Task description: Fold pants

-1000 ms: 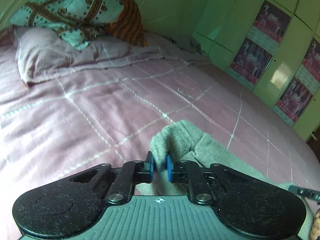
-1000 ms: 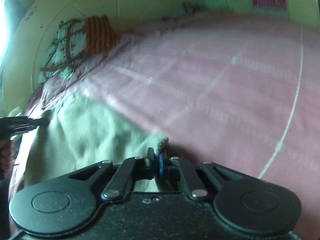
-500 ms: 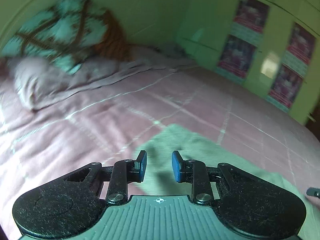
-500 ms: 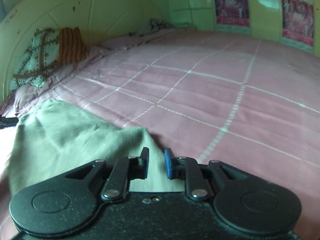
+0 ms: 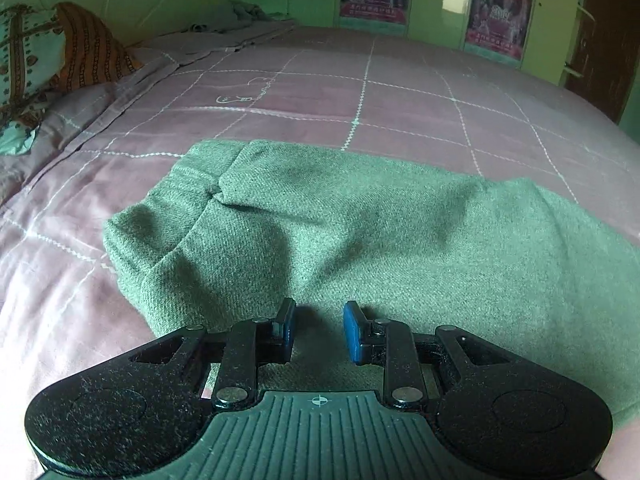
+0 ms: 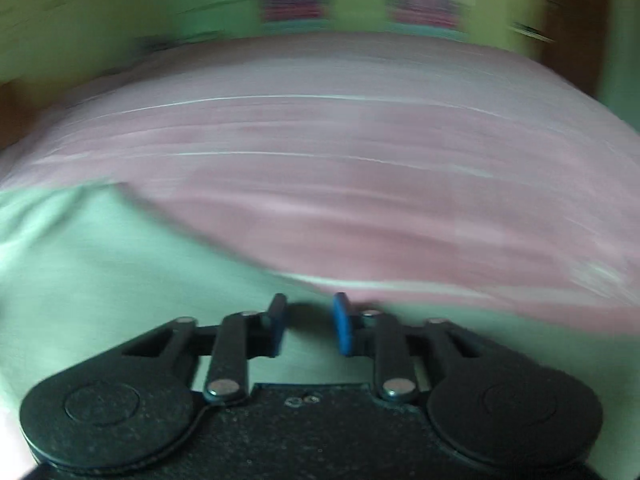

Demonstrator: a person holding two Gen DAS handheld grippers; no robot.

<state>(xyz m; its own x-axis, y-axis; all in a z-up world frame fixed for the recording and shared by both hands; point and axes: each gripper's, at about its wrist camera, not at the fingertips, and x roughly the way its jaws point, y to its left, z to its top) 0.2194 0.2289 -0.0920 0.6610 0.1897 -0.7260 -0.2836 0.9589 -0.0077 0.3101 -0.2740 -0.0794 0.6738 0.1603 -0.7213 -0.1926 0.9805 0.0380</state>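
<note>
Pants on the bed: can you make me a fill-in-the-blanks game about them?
1. The pants are the colour ____.
2. They lie spread on a ____ bedsheet with white lines.
3. In the left wrist view, the orange striped pillow is at the far ____ side of the picture.

Missing words: green; pink; left.

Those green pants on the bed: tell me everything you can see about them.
The pants are a grey-green, coarse woven cloth that looks thick and soft. They lie already folded over on themselves on the pink checked bedcover, with layered edges showing at the left end and soft creases and a pucker across the top. They stretch from left to right, running out of view on the right. Nothing grips them: the left gripper hangs over their near edge with its fingers apart and nothing between them.
</note>
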